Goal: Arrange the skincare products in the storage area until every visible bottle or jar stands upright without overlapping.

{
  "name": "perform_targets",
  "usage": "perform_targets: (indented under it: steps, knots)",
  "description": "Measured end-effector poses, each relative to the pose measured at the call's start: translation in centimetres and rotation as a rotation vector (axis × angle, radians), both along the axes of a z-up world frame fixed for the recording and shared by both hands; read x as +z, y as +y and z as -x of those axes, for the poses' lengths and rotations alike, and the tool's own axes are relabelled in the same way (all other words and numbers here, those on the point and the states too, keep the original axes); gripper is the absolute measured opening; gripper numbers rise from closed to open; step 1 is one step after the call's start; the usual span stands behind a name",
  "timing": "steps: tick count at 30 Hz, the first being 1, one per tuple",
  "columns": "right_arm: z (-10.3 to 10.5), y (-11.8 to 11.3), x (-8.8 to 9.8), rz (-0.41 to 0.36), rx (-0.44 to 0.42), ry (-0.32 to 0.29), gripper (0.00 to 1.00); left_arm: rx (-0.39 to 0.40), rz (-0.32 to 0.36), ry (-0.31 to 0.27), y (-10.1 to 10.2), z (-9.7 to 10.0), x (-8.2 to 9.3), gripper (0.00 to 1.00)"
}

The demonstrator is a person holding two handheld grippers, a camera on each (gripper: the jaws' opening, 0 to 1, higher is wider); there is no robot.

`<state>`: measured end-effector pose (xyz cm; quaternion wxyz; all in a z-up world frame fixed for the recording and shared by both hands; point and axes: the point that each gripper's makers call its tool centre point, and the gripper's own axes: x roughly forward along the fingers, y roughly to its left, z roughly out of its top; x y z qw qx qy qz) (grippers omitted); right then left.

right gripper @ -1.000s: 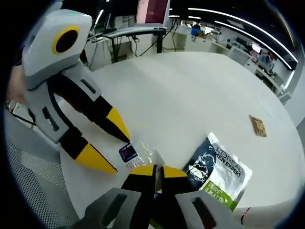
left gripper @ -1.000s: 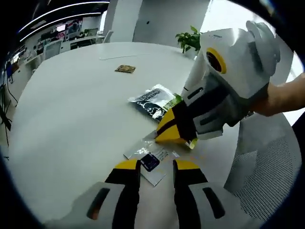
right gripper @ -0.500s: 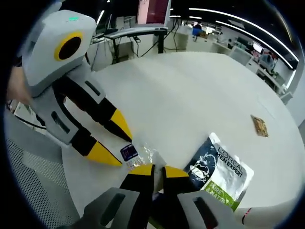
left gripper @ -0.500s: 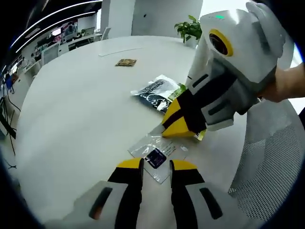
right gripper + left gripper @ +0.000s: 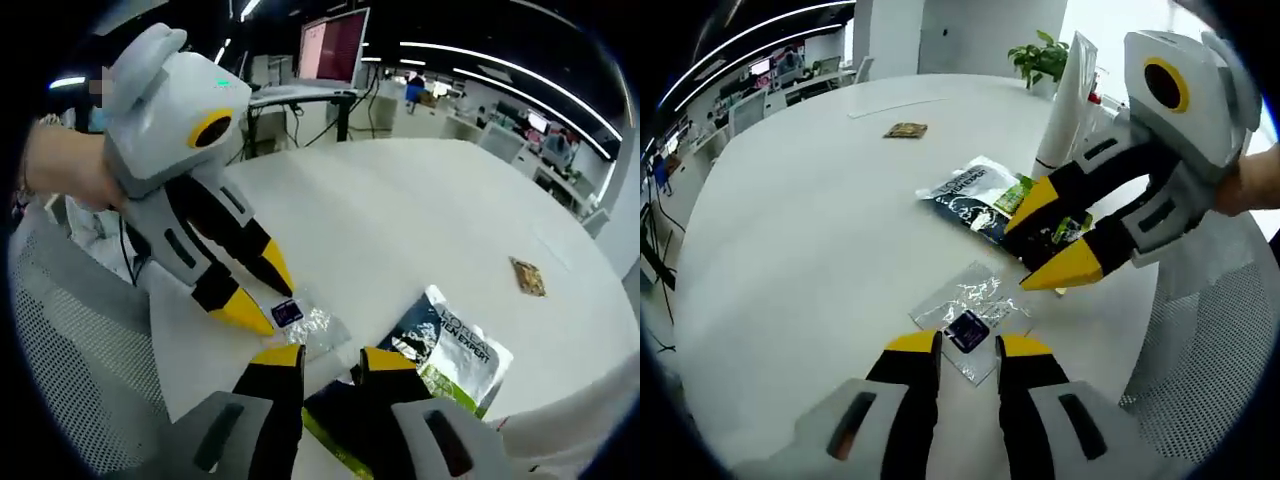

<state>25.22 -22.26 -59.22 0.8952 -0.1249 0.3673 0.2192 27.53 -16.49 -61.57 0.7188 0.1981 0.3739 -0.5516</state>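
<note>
A clear sachet with a dark purple label (image 5: 965,322) lies flat on the white table (image 5: 800,240), just ahead of my left gripper (image 5: 968,347), whose jaws stand open. The right gripper (image 5: 1016,257) reaches in from the right with its jaws spread, and a dark packet with a green edge (image 5: 1065,232) sits between them. In the right gripper view my right gripper (image 5: 330,358) is open over that dark packet (image 5: 335,410). The left gripper (image 5: 262,292) points at the clear sachet (image 5: 305,320). A dark and green L'Oreal sachet (image 5: 447,345) (image 5: 972,195) lies flat beside them.
A small brown packet (image 5: 905,130) (image 5: 527,277) lies farther out on the table. A tall white pouch (image 5: 1072,100) and a plant (image 5: 1040,58) stand at the far edge. A mesh chair (image 5: 1200,370) (image 5: 70,330) is close to the near table edge.
My right gripper has opened its jaws and drawn back from the clear sachet. The left gripper has stayed just behind that sachet.
</note>
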Motion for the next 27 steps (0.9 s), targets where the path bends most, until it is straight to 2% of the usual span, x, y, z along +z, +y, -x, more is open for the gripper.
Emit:
perform_targets:
  steps: [3,10,15,27]
  knots:
    - [0.8,-1.8,0.1,0.018,-0.049,-0.004,0.12,-0.001,-0.001,0.001,0.0,0.0,0.0,0.20]
    - [2.5,-4.9,-0.9,0.051,-0.119,0.025,0.11,-0.005,-0.004,0.001,0.0,0.1,-0.1,0.20]
    - [3.6,-5.0,-2.8,0.078,-0.125,0.082,0.12,-0.003,-0.005,0.004,0.0,0.1,-0.1,0.20]
    - [3.6,-4.4,-2.7,0.007,-0.223,0.099,0.13,0.000,-0.006,0.009,0.1,0.1,-0.1,0.20]
